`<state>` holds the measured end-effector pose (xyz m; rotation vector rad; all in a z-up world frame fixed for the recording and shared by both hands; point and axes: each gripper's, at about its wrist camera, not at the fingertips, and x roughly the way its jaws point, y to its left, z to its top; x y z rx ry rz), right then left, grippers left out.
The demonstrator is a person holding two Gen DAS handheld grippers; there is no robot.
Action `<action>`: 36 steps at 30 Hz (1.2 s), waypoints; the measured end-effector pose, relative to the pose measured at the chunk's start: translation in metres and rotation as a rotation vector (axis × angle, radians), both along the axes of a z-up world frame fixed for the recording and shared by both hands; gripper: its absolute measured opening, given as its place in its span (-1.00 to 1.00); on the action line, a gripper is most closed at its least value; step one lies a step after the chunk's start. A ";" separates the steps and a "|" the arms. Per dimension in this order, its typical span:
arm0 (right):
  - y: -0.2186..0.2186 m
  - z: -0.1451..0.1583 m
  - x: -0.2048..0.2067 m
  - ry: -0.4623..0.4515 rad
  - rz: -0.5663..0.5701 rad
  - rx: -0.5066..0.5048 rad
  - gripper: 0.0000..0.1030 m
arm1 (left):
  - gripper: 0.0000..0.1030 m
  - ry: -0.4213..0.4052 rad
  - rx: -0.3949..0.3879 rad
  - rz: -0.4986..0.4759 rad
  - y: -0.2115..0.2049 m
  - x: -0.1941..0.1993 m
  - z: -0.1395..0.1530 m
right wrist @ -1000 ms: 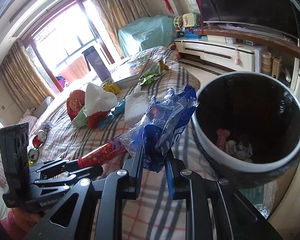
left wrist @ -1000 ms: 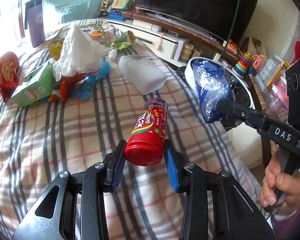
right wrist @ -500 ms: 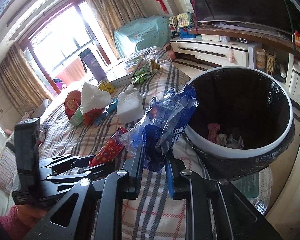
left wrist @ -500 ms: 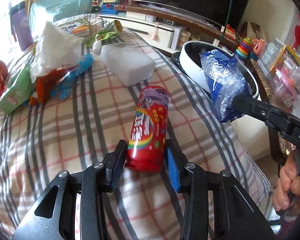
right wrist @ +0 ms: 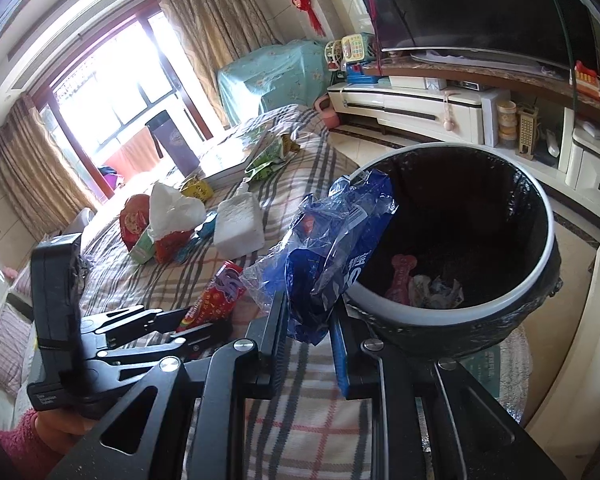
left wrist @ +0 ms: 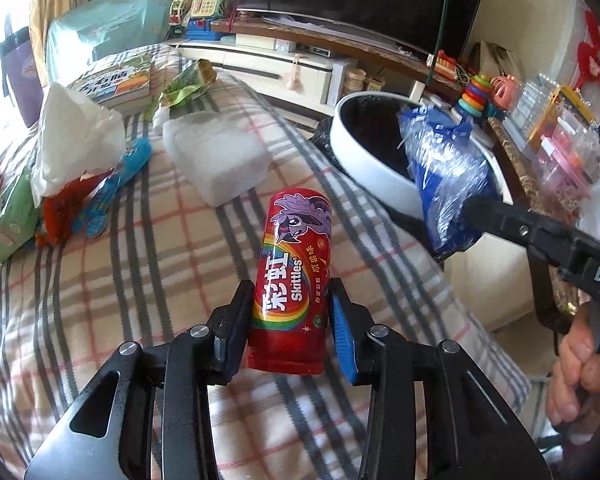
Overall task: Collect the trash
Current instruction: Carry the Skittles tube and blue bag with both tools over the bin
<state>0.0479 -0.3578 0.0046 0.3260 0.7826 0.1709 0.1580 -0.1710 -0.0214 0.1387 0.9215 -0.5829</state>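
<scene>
beside the bin, right gripper clenched on blue wrapper; carry past rim before releasing. left gripper closing round skittles tube, seemingly gripped, above bed.

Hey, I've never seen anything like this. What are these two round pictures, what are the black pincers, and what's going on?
No robot here: a person holds a two-finger tool in each hand, and each tool carries a wide-angle camera that looks along its fingers. One picture comes from the left tool, whose jaws are closing on a red Skittles can between them. The other comes from the right tool, shut on a crumpled blue bag beside the bin. On the checked bed lie tissues, a white block, a book and wrappers.
</scene>
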 end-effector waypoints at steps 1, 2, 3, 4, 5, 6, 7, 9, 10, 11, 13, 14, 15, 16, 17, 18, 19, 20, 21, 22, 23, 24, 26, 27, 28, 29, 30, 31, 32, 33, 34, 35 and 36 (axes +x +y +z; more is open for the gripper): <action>-0.001 -0.001 -0.001 0.000 -0.003 0.000 -0.61 | -0.30 0.000 -0.004 -0.002 -0.001 0.001 0.002; -0.004 -0.001 -0.001 0.001 -0.008 0.001 -0.61 | -0.30 -0.003 -0.008 -0.004 -0.003 0.002 0.004; -0.006 -0.001 -0.002 0.002 -0.012 0.001 -0.61 | -0.30 -0.007 -0.011 -0.006 -0.005 0.002 0.006; -0.009 -0.001 -0.002 0.001 -0.017 0.002 -0.61 | -0.30 -0.012 -0.012 -0.009 -0.007 0.003 0.008; -0.010 -0.001 -0.002 0.001 -0.021 0.002 -0.61 | -0.30 -0.015 -0.012 -0.011 -0.010 0.004 0.010; -0.013 0.000 -0.002 0.001 -0.027 0.002 -0.61 | -0.30 -0.015 -0.014 -0.014 -0.012 0.006 0.011; -0.015 0.000 -0.002 0.001 -0.030 0.003 -0.61 | -0.30 -0.014 -0.018 -0.018 -0.014 0.007 0.012; -0.021 0.001 -0.002 -0.001 -0.040 0.006 -0.61 | -0.30 -0.011 -0.023 -0.027 -0.022 0.011 0.015; -0.024 0.002 -0.003 -0.002 -0.045 0.005 -0.61 | -0.30 -0.012 -0.024 -0.031 -0.024 0.012 0.016; -0.026 0.003 -0.003 -0.003 -0.051 0.004 -0.61 | -0.30 -0.013 -0.025 -0.036 -0.027 0.013 0.018; -0.030 0.003 -0.002 -0.003 -0.060 0.002 -0.61 | -0.30 -0.016 -0.029 -0.048 -0.034 0.015 0.020; -0.034 0.004 -0.002 -0.002 -0.064 0.005 -0.61 | -0.30 -0.018 -0.029 -0.053 -0.038 0.014 0.021; -0.037 0.004 -0.001 -0.001 -0.068 0.006 -0.61 | -0.30 -0.019 -0.029 -0.058 -0.042 0.015 0.022; -0.039 0.004 0.000 0.000 -0.070 0.005 -0.61 | -0.30 -0.017 -0.029 -0.064 -0.046 0.016 0.023; -0.041 0.005 0.000 -0.001 -0.074 0.004 -0.61 | -0.30 -0.015 -0.030 -0.069 -0.050 0.018 0.024; -0.043 0.005 0.000 -0.002 -0.076 0.001 -0.61 | -0.30 -0.012 -0.031 -0.073 -0.052 0.020 0.025; -0.046 0.006 0.002 -0.001 -0.081 -0.006 -0.61 | -0.30 -0.010 -0.031 -0.076 -0.054 0.022 0.025; -0.049 0.007 0.003 -0.001 -0.085 -0.006 -0.61 | -0.30 -0.007 -0.031 -0.080 -0.057 0.024 0.026; -0.052 0.006 0.004 0.001 -0.089 -0.004 -0.61 | -0.30 -0.005 -0.031 -0.082 -0.060 0.026 0.027; -0.056 0.006 0.005 0.003 -0.094 -0.006 -0.61 | -0.30 -0.003 -0.031 -0.085 -0.062 0.028 0.027; -0.058 0.005 0.007 0.007 -0.098 -0.009 -0.61 | -0.30 -0.002 -0.030 -0.089 -0.065 0.030 0.028; -0.061 0.004 0.009 0.014 -0.102 -0.012 -0.61 | -0.30 0.000 -0.028 -0.092 -0.067 0.031 0.028; -0.067 0.001 0.012 0.027 -0.106 -0.011 -0.61 | -0.30 0.003 -0.027 -0.098 -0.072 0.035 0.029; -0.069 -0.001 0.014 0.036 -0.107 -0.010 -0.61 | -0.30 0.005 -0.025 -0.100 -0.074 0.036 0.030; -0.071 -0.003 0.015 0.042 -0.108 -0.011 -0.61 | -0.30 0.007 -0.023 -0.103 -0.077 0.037 0.030; -0.072 -0.004 0.016 0.046 -0.107 -0.013 -0.61 | -0.30 0.007 -0.021 -0.107 -0.080 0.038 0.031; -0.074 -0.005 0.018 0.050 -0.109 -0.015 -0.61 | -0.30 0.005 -0.018 -0.110 -0.083 0.040 0.031; -0.076 -0.005 0.018 0.052 -0.109 -0.016 -0.61 | -0.30 0.004 -0.013 -0.115 -0.087 0.041 0.032; -0.077 -0.005 0.020 0.055 -0.110 -0.017 -0.61 | -0.30 0.003 -0.008 -0.120 -0.091 0.042 0.033; -0.079 -0.006 0.021 0.057 -0.112 -0.017 -0.61 | -0.30 0.002 -0.005 -0.123 -0.094 0.043 0.033; -0.079 -0.006 0.021 0.058 -0.113 -0.017 -0.61 | -0.30 0.002 -0.001 -0.128 -0.097 0.044 0.034; -0.080 -0.006 0.021 0.060 -0.113 -0.018 -0.61 | -0.30 0.003 0.005 -0.132 -0.101 0.046 0.034; -0.081 -0.006 0.022 0.060 -0.114 -0.020 -0.61 | -0.30 0.006 0.009 -0.135 -0.105 0.048 0.033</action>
